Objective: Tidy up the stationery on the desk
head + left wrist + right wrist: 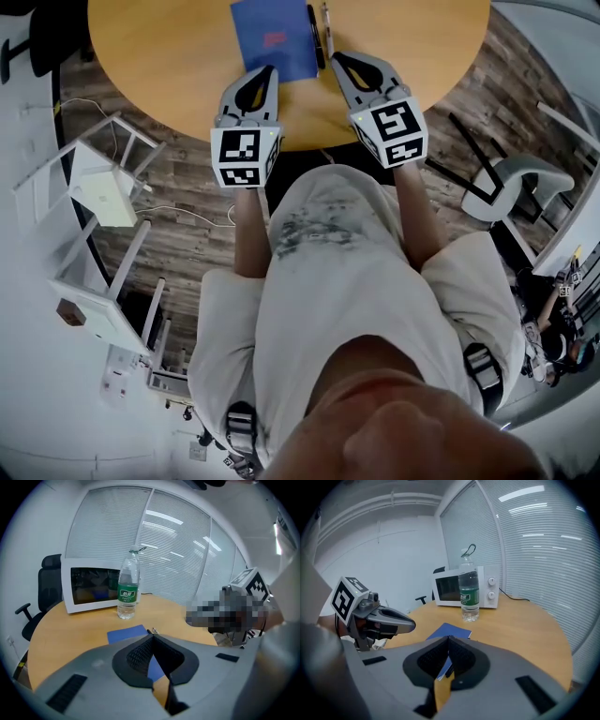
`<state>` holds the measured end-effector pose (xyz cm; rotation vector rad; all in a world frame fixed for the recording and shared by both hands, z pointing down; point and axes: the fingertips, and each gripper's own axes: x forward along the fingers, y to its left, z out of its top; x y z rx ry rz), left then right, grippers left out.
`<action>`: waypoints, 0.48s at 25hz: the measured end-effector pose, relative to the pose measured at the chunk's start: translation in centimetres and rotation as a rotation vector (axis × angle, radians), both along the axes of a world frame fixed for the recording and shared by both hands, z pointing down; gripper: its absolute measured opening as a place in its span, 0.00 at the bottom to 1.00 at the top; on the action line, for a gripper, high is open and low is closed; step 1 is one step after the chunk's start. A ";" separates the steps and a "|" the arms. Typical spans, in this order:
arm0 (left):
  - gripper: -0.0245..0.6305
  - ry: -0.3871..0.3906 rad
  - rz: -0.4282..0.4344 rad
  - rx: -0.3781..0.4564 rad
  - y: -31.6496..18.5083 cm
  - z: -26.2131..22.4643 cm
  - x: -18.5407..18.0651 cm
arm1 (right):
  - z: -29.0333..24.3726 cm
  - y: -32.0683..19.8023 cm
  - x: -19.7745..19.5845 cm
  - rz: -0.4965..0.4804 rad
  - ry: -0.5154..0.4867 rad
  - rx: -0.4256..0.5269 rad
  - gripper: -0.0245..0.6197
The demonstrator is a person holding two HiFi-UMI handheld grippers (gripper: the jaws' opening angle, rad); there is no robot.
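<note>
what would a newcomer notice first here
The left gripper and right gripper, each with a black-and-white marker cube, are side by side over the near edge of the round wooden table, both shut and empty. Just beyond their tips lies a blue notebook with pens along its right side. Farther back, a green-labelled water bottle stands in front of a white microwave.

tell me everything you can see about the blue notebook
The notebook is thin and closed, with a plain blue cover and a small red mark near its middle. It lies flat on the round wooden table, near the person's edge. A black pen lies along its right side, too close to tell if they touch. The left gripper, jaws shut, overlaps its near edge in the head view without holding it. A bottle stands beyond it, apart.
</note>
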<state>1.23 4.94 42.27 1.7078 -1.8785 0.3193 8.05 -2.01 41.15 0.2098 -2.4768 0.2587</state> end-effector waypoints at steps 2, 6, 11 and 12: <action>0.05 -0.003 0.010 0.003 0.0 -0.7 0.1 | -0.5 -0.2 0.4 0.014 0.000 0.006 0.14; 0.05 -0.010 0.024 0.009 -0.1 -1.9 0.5 | -1.6 -0.6 1.4 0.029 0.000 0.019 0.14; 0.05 -0.011 0.040 0.016 -0.5 -2.9 0.7 | -2.5 -0.8 1.7 0.039 0.001 0.028 0.14; 0.05 -0.013 0.042 0.018 -0.5 -3.0 0.7 | -2.6 -0.8 1.7 0.040 0.000 0.029 0.14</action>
